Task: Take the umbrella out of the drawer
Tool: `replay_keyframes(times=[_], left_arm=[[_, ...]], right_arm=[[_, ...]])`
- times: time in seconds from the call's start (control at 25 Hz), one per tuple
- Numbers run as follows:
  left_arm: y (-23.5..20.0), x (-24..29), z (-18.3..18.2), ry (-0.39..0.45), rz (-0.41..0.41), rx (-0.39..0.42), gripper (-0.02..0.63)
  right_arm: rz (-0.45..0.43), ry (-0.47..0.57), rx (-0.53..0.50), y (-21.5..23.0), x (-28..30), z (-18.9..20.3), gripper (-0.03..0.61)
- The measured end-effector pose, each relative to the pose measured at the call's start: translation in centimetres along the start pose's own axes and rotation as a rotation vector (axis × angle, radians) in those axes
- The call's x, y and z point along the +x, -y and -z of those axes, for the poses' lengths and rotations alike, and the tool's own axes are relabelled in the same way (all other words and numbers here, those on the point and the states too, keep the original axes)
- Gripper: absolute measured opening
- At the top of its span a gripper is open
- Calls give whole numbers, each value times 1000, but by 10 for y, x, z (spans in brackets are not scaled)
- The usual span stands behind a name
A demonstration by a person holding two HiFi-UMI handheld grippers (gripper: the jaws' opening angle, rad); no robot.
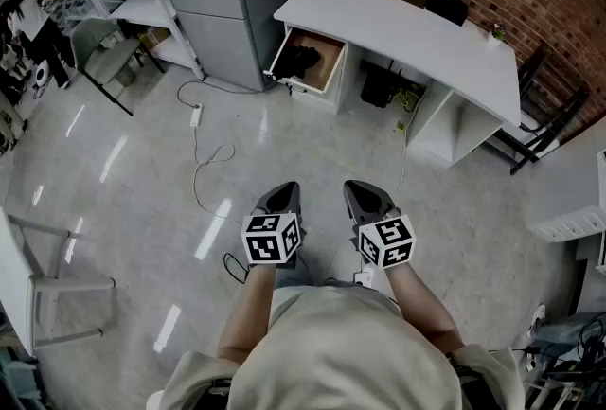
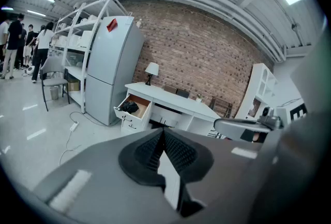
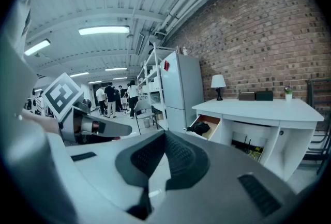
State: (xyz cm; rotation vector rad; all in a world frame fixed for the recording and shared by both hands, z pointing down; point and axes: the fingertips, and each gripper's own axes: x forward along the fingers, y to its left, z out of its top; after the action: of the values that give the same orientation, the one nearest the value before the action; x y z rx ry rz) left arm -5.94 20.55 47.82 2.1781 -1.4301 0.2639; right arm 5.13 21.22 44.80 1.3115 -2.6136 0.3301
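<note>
Black and bundled, the umbrella is lying in the open drawer, well ahead of both grippers and a little to the left of the left gripper. That gripper is pointing forward with its jaws pressed together on nothing. The right gripper is hovering just beside it, jaws likewise together and empty. The drawer is hanging out of the left end of a white desk, and the whole stretch of floor in front of the grippers is waiting to be crossed.

Several things are looking risky. A loose cable with a power strip is trailing over the floor ahead and to the left of the left gripper, so a careless walk-up is likely to snag a foot. A grey fridge is standing just beside the drawer on that same side, probably crowding the left gripper's reach. If the jaws are not opening before arrival, they are only going to nudge the umbrella deeper. A pinch on loose fabric alone is likely to let it slip or catch on the drawer's rim.
</note>
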Motion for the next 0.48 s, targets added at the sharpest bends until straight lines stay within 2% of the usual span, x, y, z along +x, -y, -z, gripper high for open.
replay_keyframes(times=[0.12, 0.32, 0.48], left_arm=[[15, -25, 7, 7, -7, 31, 11], [29, -52, 20, 27, -5, -16, 11], [31, -61, 31, 18, -16, -12, 11]], right_arm=[[8, 24, 16, -9, -27, 1, 0], [-8, 46, 11, -24, -50, 4, 0], [-22, 61, 10, -33, -59, 4, 0]])
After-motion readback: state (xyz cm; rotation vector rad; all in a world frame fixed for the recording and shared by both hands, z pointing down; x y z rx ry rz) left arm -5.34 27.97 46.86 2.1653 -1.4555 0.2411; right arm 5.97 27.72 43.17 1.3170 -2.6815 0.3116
